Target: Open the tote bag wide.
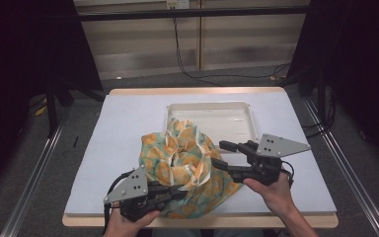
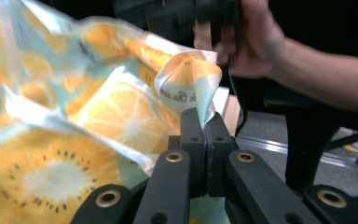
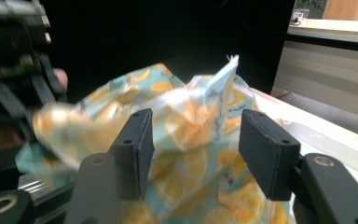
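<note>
A crumpled plastic bag printed with orange slices (image 1: 187,160) lies near-centre; the left gripper (image 2: 204,123) pinches its edge to anchor it, while the right gripper (image 3: 193,147) stands released around a fold.

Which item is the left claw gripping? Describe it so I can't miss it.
On the white mat, just in front of the shallow white tray, lies a crumpled bag. Its orange citrus slices on pale teal set it apart from the plain tray; the left claw pinches its near edge.
</note>
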